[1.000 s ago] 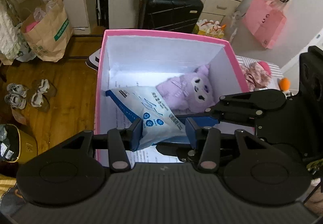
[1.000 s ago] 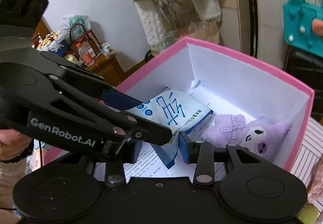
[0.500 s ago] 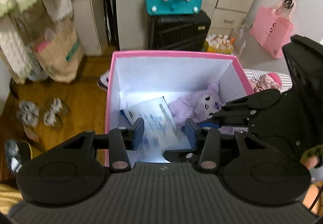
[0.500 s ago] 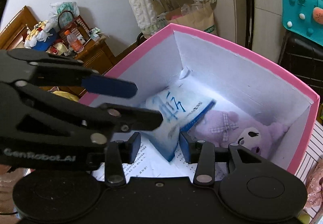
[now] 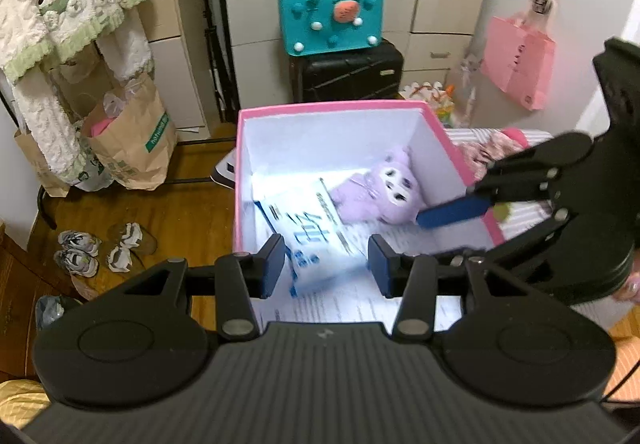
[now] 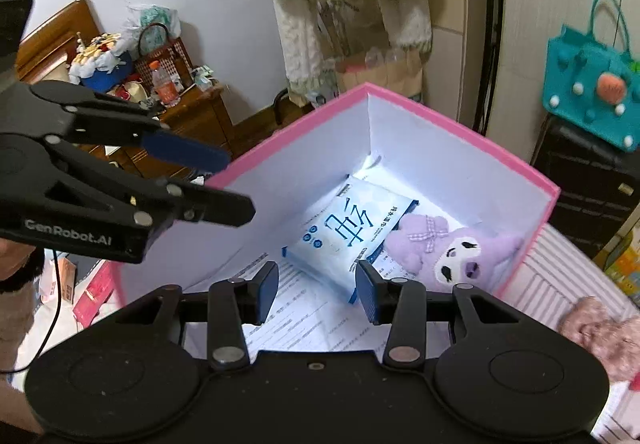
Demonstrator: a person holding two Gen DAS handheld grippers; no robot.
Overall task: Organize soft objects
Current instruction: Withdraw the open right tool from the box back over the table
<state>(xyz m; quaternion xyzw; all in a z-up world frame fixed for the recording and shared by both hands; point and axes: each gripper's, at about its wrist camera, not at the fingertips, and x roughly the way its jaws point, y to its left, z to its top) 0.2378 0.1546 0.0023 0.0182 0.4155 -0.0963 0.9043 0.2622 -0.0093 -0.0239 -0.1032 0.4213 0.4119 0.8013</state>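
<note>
A pink box (image 5: 332,107) with a white inside holds a white and blue soft pack of wipes (image 5: 308,232) and a purple plush toy (image 5: 384,188). In the right wrist view the pack (image 6: 352,232) lies flat beside the plush (image 6: 452,248) in the box (image 6: 460,128). My left gripper (image 5: 327,264) is open and empty above the box's near side. My right gripper (image 6: 317,290) is open and empty above the pack. Each gripper shows in the other's view, raised over the box's rim.
A printed paper sheet (image 6: 304,324) lines the box floor. Behind the box stand a black suitcase (image 5: 348,72) with a teal bag (image 5: 332,20), and a brown paper bag (image 5: 128,140). Shoes (image 5: 96,248) lie on the wooden floor. A pink fluffy item (image 6: 600,332) lies on striped cloth.
Both grippers let go of the wipes pack, opened wider and rose away from the box. The pack dropped to lie flat on the box floor beside the plush.
</note>
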